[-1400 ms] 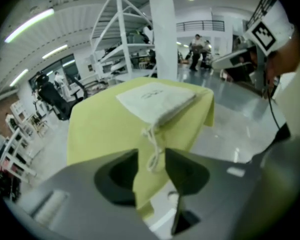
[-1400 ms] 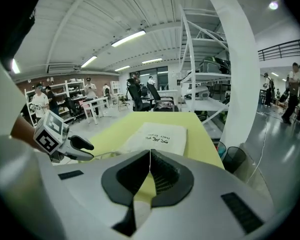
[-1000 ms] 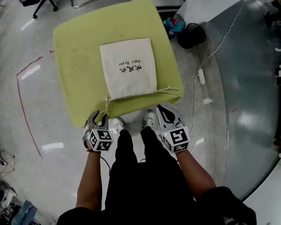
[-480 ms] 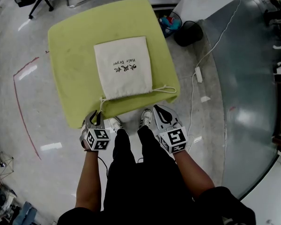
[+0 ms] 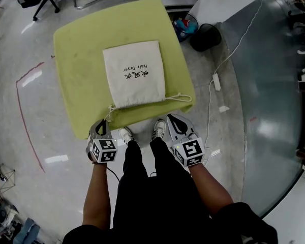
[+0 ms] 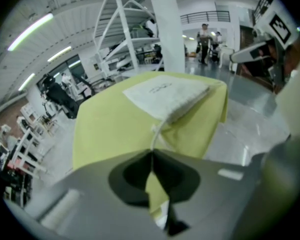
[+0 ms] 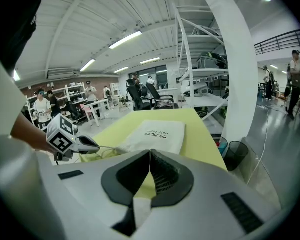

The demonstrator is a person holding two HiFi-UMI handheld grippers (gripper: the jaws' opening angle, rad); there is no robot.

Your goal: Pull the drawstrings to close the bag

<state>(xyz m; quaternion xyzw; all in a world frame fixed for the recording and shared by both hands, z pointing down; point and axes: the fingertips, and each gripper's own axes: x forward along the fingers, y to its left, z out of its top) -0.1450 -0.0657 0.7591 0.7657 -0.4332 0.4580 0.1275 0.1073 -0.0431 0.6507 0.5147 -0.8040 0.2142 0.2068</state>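
Note:
A cream drawstring bag (image 5: 133, 72) with dark print lies flat on the yellow-green table (image 5: 81, 60). Its left drawstring (image 5: 110, 111) trails off the near left corner to my left gripper (image 5: 100, 125) at the table's front edge. Those jaws have just been closing and now stand shut on that cord (image 6: 156, 134), which runs from the bag (image 6: 165, 91) into my left gripper (image 6: 151, 153). The right drawstring (image 5: 180, 97) lies looped on the table. My right gripper (image 5: 170, 118) hangs just below that edge, shut and empty (image 7: 150, 151). The bag (image 7: 157, 134) shows ahead of it.
A black waste bin (image 5: 206, 37) stands on the floor beyond the table's right side. A white power strip (image 5: 214, 80) with its cable lies to the right. The person's shoes (image 5: 127, 134) are against the table front. White shelving (image 6: 135, 29) rises behind the table.
The left gripper's jaws were wide open a second ago and have closed on the left drawstring at the table edge. The right gripper has kept still.

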